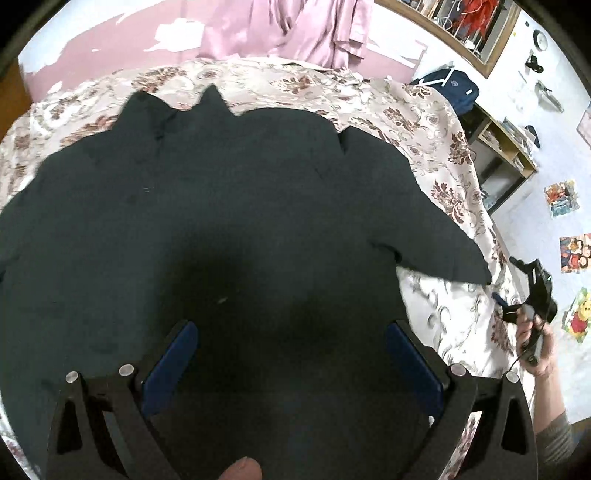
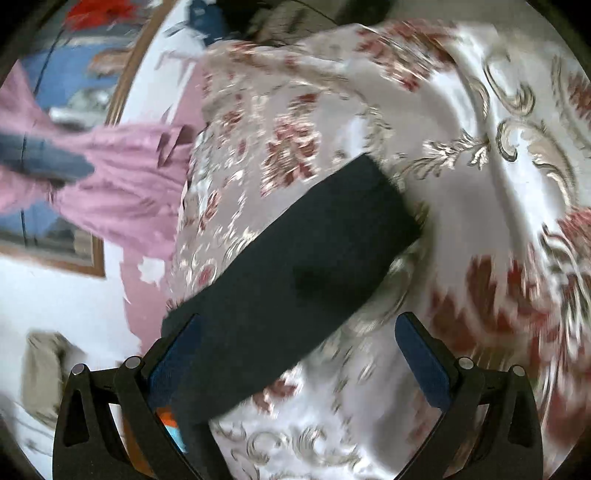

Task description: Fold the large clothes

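Observation:
A large dark green-black garment (image 1: 221, 206) lies spread on a bed with a floral cover (image 1: 436, 317). One sleeve (image 1: 443, 254) sticks out to the right. My left gripper (image 1: 291, 332) is open and empty, hovering over the garment's lower middle. My right gripper (image 1: 532, 291) shows in the left wrist view, held in a hand beyond the sleeve's end. In the right wrist view, the right gripper (image 2: 299, 328) is open above the sleeve (image 2: 306, 266), which runs diagonally under its left finger. That view is blurred.
A pink cloth (image 1: 295, 29) hangs at the bed's far side. A wooden shelf (image 1: 506, 147) and a dark blue bag (image 1: 454, 85) stand to the right of the bed. Picture tiles (image 1: 561, 192) lie on the white floor.

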Tool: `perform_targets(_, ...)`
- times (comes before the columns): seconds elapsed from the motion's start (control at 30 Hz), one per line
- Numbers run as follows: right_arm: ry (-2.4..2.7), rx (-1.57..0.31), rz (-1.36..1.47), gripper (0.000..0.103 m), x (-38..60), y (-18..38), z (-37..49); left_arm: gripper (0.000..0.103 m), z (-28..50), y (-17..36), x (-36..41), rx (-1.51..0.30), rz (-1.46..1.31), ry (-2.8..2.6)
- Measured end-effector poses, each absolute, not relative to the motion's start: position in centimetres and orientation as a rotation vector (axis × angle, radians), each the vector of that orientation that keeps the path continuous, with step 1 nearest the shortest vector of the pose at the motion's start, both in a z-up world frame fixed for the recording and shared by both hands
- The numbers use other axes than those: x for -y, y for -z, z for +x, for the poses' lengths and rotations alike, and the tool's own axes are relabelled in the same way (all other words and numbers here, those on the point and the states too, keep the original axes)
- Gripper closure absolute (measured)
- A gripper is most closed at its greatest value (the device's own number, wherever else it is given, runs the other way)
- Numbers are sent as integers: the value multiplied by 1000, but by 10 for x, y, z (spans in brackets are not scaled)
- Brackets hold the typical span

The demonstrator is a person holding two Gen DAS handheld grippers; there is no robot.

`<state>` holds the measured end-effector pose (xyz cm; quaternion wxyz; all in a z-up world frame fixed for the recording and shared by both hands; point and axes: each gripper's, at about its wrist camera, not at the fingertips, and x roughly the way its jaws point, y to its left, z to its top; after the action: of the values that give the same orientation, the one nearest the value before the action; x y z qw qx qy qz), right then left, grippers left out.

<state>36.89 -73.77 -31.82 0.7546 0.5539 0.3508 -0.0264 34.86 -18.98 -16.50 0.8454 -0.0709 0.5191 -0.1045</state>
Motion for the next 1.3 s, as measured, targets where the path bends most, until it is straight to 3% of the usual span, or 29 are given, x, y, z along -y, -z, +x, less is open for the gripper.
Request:
perform_targets(0.3,-51,-758,1272,1,756,361,431,0,364,181,220,-1124,-86,219)
perform_targets(0.57,-165,-1003,1019,5,786,359,500,0,366,194,226,-1148,-46,205)
perform_targets(0.63,-187,-1048,910,42,776,351,511,0,374,195,229,-1145,-35,196)
perform_targets(0.67,-218,-1057,880,72,770,345,518,0,378,196,231,-1138,-25,192)
perform_targets(0.77,-274,-1040,769,93,755,316,532,0,402,195,237,-1099,23,166)
perform_targets(1.0,-213,-965,632,96,754,249,528,0,497,204,271,-1074,48,71)
perform_targets(1.3,-143,-901,582,97,787,201,476,0,543,249,280,-1119,152,-96)
